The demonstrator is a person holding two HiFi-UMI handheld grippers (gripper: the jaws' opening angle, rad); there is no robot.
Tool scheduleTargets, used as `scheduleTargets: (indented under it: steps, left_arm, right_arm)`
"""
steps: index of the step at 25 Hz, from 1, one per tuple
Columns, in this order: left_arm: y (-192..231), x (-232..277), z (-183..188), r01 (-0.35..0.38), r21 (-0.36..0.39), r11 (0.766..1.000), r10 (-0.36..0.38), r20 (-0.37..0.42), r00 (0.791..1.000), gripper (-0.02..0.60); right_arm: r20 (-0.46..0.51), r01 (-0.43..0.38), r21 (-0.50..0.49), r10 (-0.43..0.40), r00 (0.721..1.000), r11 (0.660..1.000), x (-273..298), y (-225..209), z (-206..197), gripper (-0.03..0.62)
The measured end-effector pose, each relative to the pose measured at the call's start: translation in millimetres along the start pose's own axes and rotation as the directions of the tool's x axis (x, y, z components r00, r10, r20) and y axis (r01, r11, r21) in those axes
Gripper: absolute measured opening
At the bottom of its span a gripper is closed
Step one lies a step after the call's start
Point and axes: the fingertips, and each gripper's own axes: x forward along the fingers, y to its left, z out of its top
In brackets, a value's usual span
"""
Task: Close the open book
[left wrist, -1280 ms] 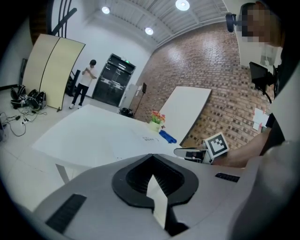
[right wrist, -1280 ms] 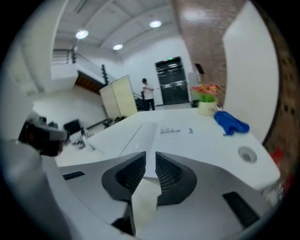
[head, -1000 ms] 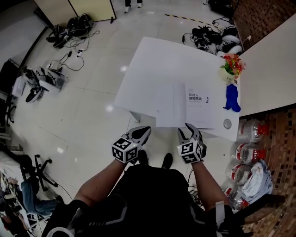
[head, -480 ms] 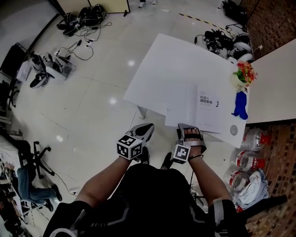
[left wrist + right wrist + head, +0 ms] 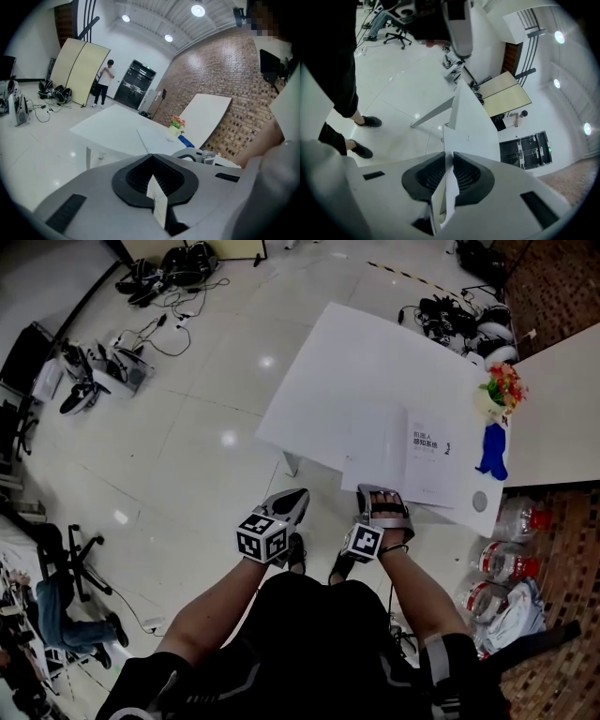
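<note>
Open book (image 5: 412,451) lies flat on the near-right part of the white worktop (image 5: 347,362), at its near edge. Right claw (image 5: 380,491) is turned on its side and closed to a thin slit on the book's near edge. Left claw (image 5: 298,497) is fully closed and empty, left of the worktop, over the floor (image 5: 178,456).
</note>
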Motion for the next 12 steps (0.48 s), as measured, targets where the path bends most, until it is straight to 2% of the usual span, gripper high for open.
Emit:
scheduleTargets:
  steps: [2,4,6,7,8,9,11,12]
  left_arm:
    - [0.6,0.9,2.3,0.003,-0.02,1.0,-0.003,0.005,1.0,-0.005]
    - [-4.1,3.6,7.3,0.021,-0.027,0.999,-0.02,0.013,1.0,-0.005]
    - [-11.2,5.4,14.8,0.044,0.004,0.999,-0.044,0.014,0.999,-0.005]
    - [-15.7,7.0,19.0,0.061,0.024,0.998,-0.062,0.013,0.998,-0.005]
    - [-21.0,9.9,22.8,0.082,0.043,0.996,-0.082,0.011,0.997,-0.005]
    - [-27.0,14.0,26.0,0.103,0.058,0.993,-0.104,0.007,0.995,-0.006]
    - [-40.4,23.5,30.1,0.14,0.073,0.987,-0.14,0.002,0.99,-0.005]
    - [-47.9,28.3,31.1,0.155,0.077,0.985,-0.155,-0.001,0.988,-0.006]
  right_arm:
    - [0.031,0.03,0.078,-0.032,0.999,0.997,-10.4,-11.3,0.3,0.028]
    - [0.063,0.065,0.2,-0.079,0.995,0.978,-27.5,-28.2,-3.2,0.006]
    - [0.109,0.071,0.364,-0.118,0.987,0.929,-45.1,-46.3,-7.8,0.006]
    - [0.138,0.058,0.466,-0.138,0.981,0.883,-53.6,-56.5,-11.5,0.006]
    - [0.164,0.039,0.578,-0.163,0.973,0.815,-62.1,-67.6,-17.7,0.005]
    - [0.182,0.018,0.687,-0.197,0.963,0.727,-70.6,-79.0,-26.5,0.003]
    - [0.19,-0.026,0.863,-0.276,0.942,0.505,-85.9,-96.8,-48.6,0.003]
    - [0.181,-0.046,0.918,-0.313,0.932,0.394,-91.6,-101.5,-61.8,0.003]
